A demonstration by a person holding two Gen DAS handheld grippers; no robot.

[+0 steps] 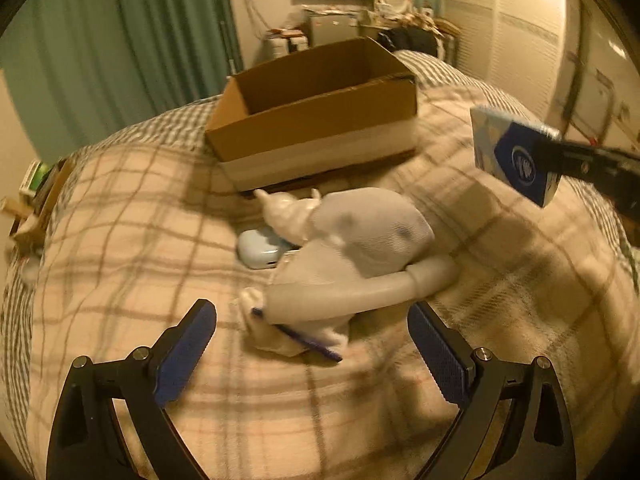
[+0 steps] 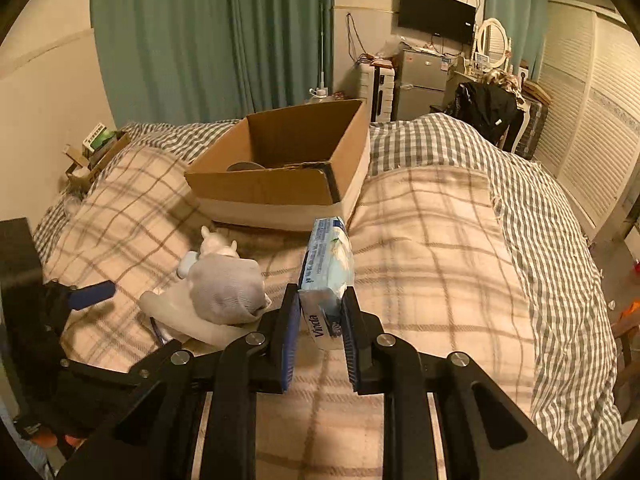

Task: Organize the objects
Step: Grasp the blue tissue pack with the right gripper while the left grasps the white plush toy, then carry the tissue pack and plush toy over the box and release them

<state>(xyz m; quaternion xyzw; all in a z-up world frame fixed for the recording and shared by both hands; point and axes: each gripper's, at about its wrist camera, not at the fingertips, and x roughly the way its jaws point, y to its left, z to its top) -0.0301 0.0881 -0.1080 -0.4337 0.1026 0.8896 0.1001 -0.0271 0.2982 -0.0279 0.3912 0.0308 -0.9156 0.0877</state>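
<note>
An open cardboard box (image 1: 316, 120) stands on the plaid bed, also in the right wrist view (image 2: 280, 168). In front of it lies a pile: a grey sock (image 1: 368, 232), a white figurine (image 1: 284, 212), a pale blue case (image 1: 256, 252), a white plastic piece (image 1: 344, 296) and a blue pen (image 1: 304, 340). My left gripper (image 1: 312, 320) is open just before the pile, empty. My right gripper (image 2: 320, 312) is shut on a blue and white Vinda tissue pack (image 2: 328, 268), held above the bed; the pack also shows in the left wrist view (image 1: 512, 152).
The plaid blanket (image 2: 432, 240) covers the bed, with a grey checked duvet (image 2: 540, 208) to the right. Green curtains, a TV, a small fridge and a dresser stand beyond the bed. Boxes (image 2: 96, 148) sit at the far left edge.
</note>
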